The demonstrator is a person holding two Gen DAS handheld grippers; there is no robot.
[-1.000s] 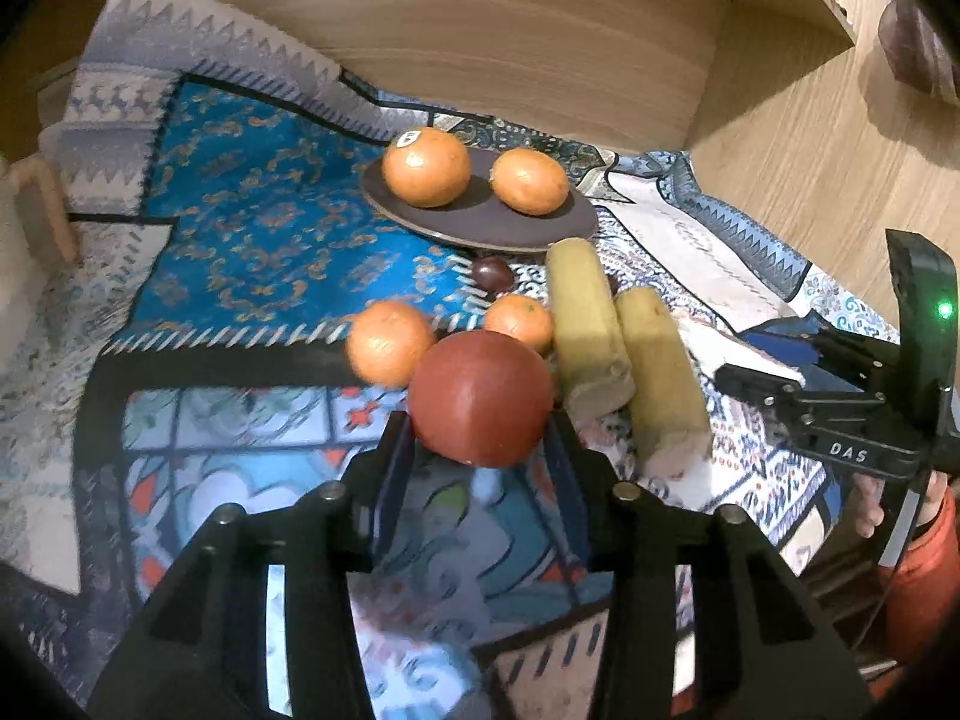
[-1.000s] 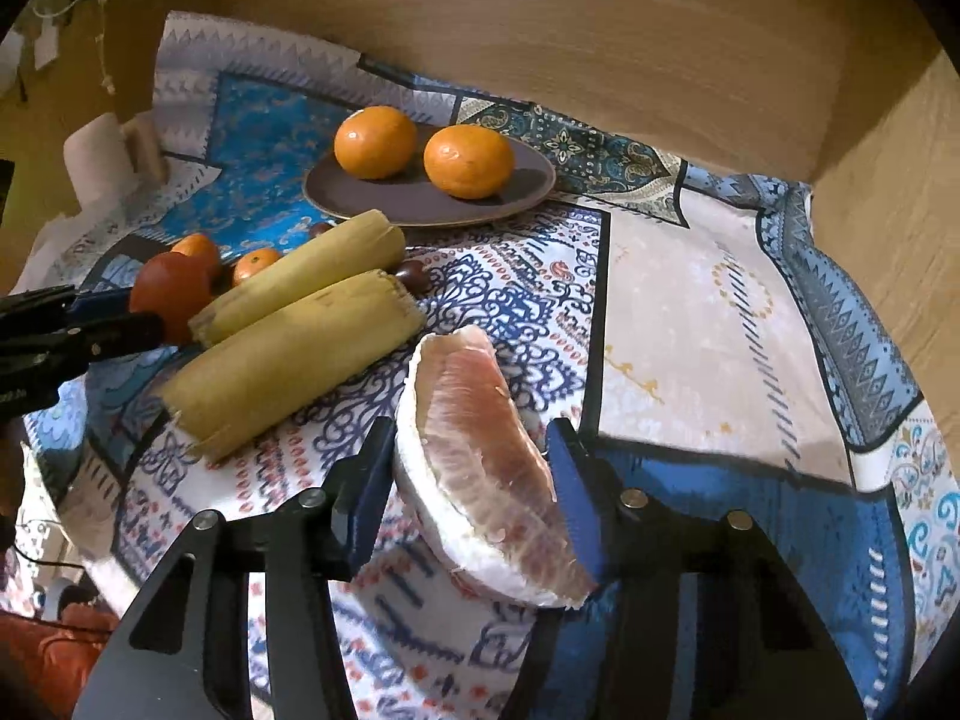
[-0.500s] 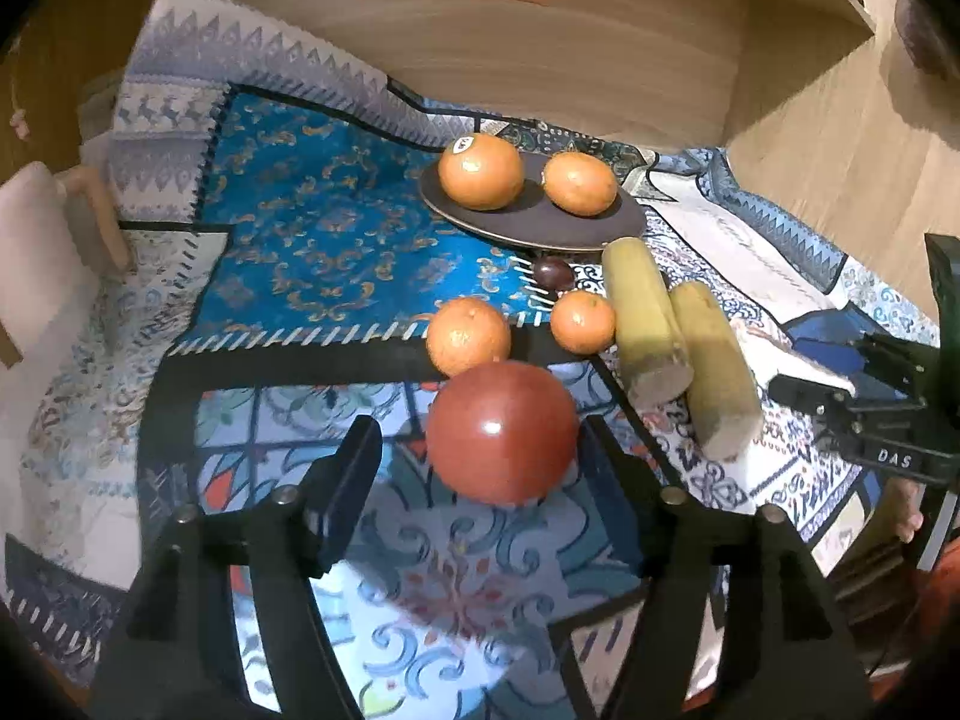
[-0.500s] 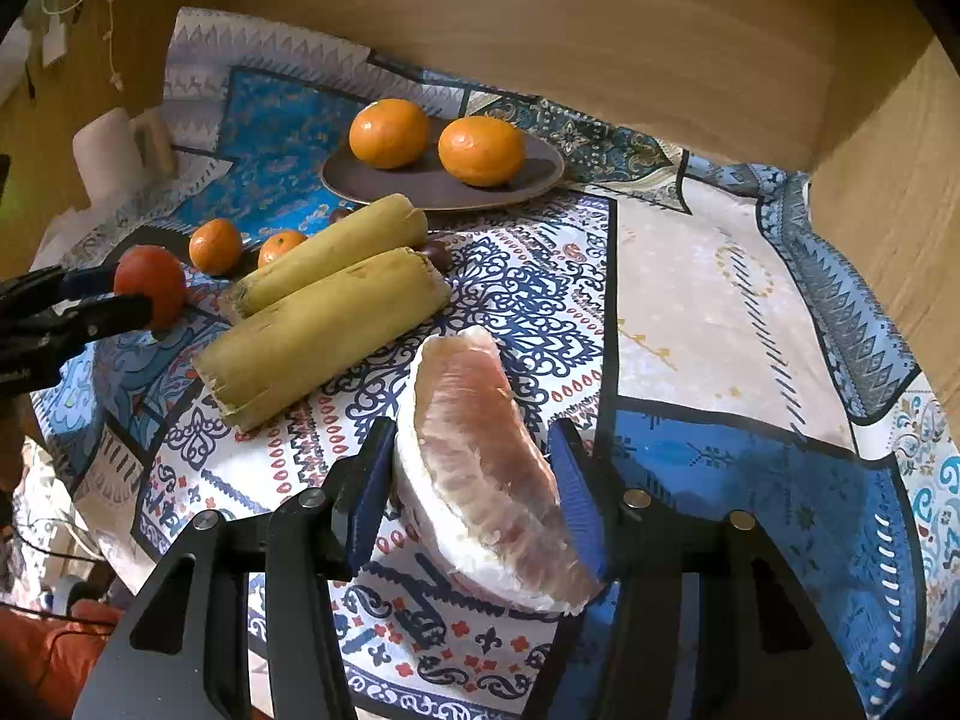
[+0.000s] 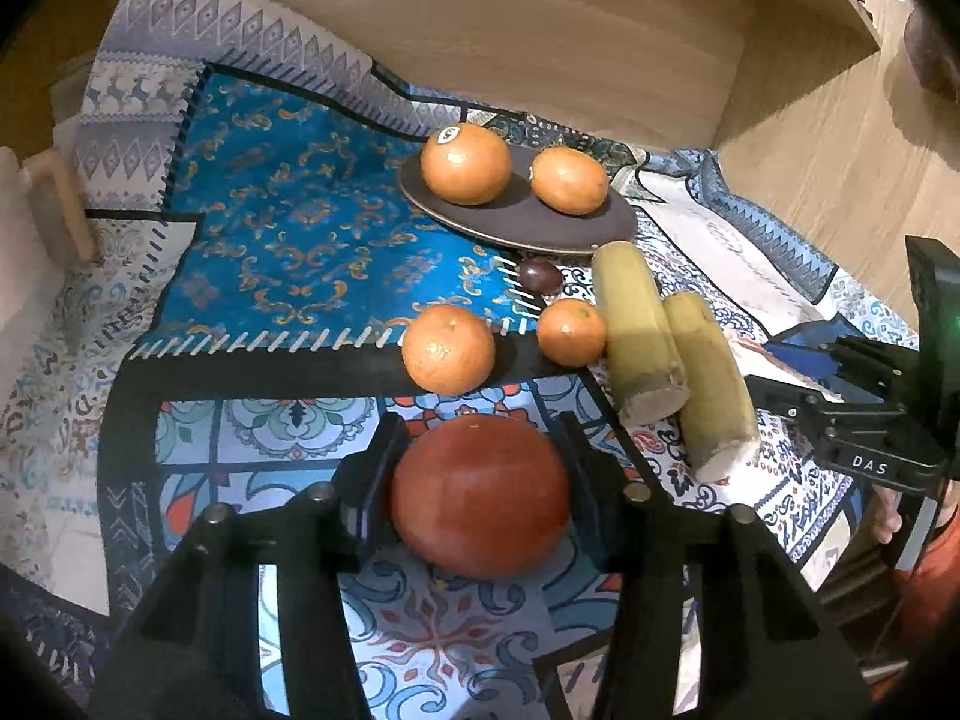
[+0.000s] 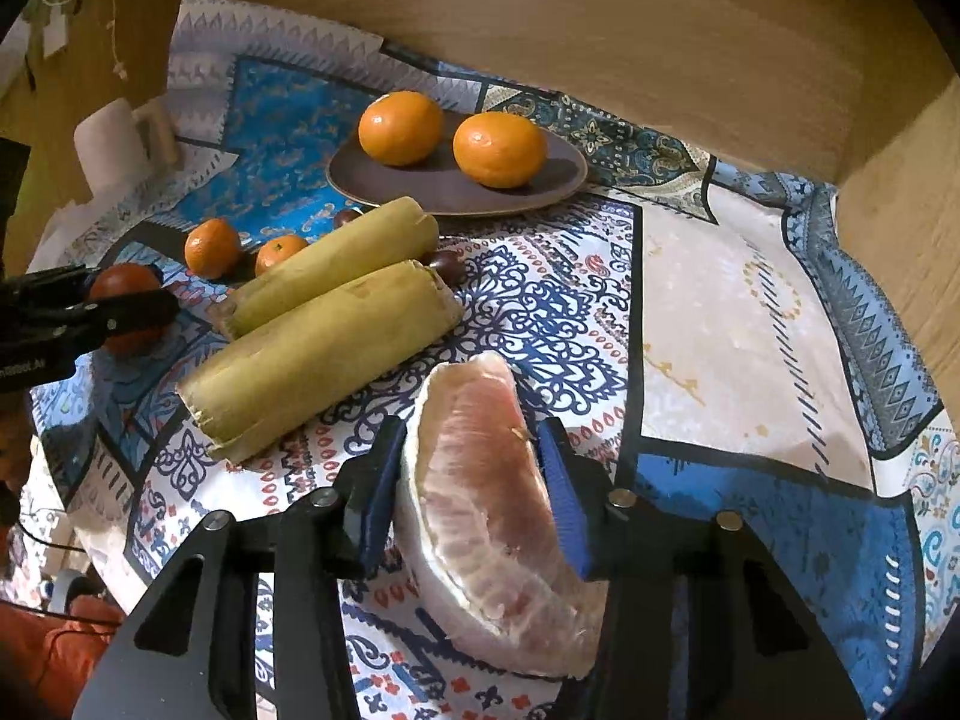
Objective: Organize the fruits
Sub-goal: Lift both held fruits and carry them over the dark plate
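My left gripper (image 5: 480,456) is shut on a red tomato (image 5: 480,495), held low over the patterned cloth; the tomato also shows at the left of the right wrist view (image 6: 123,288). My right gripper (image 6: 471,468) is shut on a pink pomelo wedge (image 6: 489,498). A brown plate (image 5: 522,222) at the back holds two oranges (image 5: 465,165). Two small tangerines (image 5: 447,348) lie beside two yellow-green cane pieces (image 5: 636,330) near a dark plum (image 5: 539,273).
The patterned cloth (image 6: 720,312) covers the table. Wooden walls (image 6: 660,18) close the back and right. A white roll (image 6: 114,138) stands at the far left. The table's front edge lies near the right gripper (image 5: 858,420).
My left gripper was open around the tomato half a second ago; its fingers have closed onto it, and the tomato sits lower in view. The right gripper still holds the pomelo wedge.
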